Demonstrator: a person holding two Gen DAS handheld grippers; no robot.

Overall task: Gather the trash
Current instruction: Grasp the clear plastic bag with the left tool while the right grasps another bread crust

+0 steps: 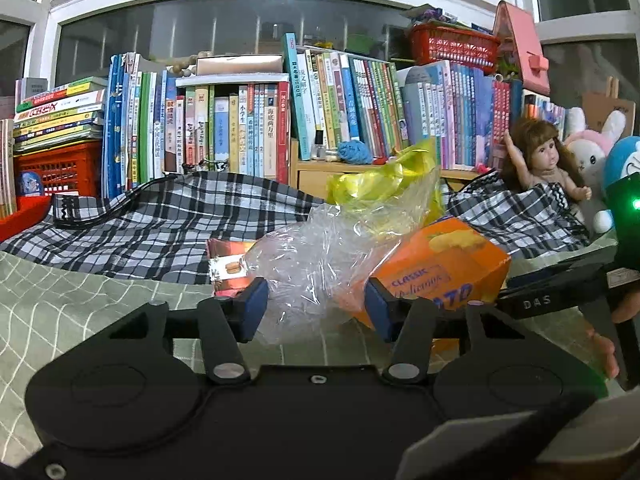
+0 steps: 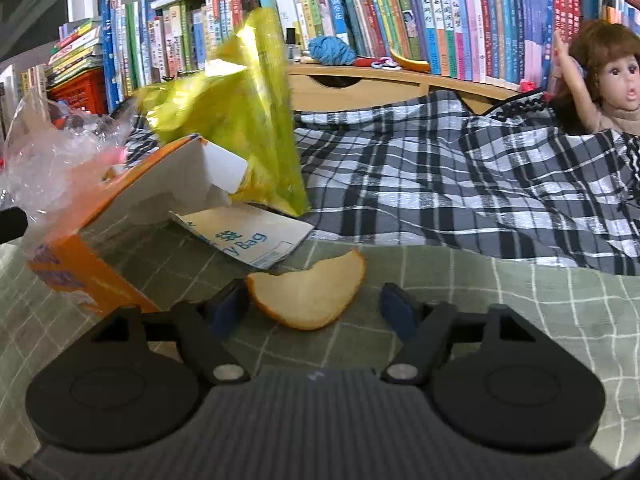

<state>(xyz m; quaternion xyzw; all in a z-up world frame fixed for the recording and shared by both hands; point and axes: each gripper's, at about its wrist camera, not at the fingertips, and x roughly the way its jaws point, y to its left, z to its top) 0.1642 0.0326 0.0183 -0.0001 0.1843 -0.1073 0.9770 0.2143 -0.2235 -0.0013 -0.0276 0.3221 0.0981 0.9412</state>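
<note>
Trash lies in a heap on the green checked sheet [image 1: 60, 312]. My left gripper [image 1: 318, 310] is open, with the crumpled clear plastic bag [image 1: 312, 264] between its blue pads. Behind the bag are an orange box [image 1: 452, 256], a yellow wrapper [image 1: 384, 184] and a brown snack packet [image 1: 228, 268]. My right gripper [image 2: 312, 308] is open around a piece of orange peel [image 2: 308, 292]. Its left pad is at the peel's edge and its right pad stands apart. A printed paper bag [image 2: 244, 240], the orange box [image 2: 120, 216] and the yellow wrapper [image 2: 240, 120] lie beyond the peel.
A black-and-white plaid blanket [image 1: 160, 216] is bunched behind the heap. Rows of books [image 1: 240, 120] and a red crate [image 1: 56, 168] line the back. A doll [image 1: 548, 160] and plush toys [image 1: 592, 148] sit at the right. A person's fingers [image 1: 604, 356] show at the right edge.
</note>
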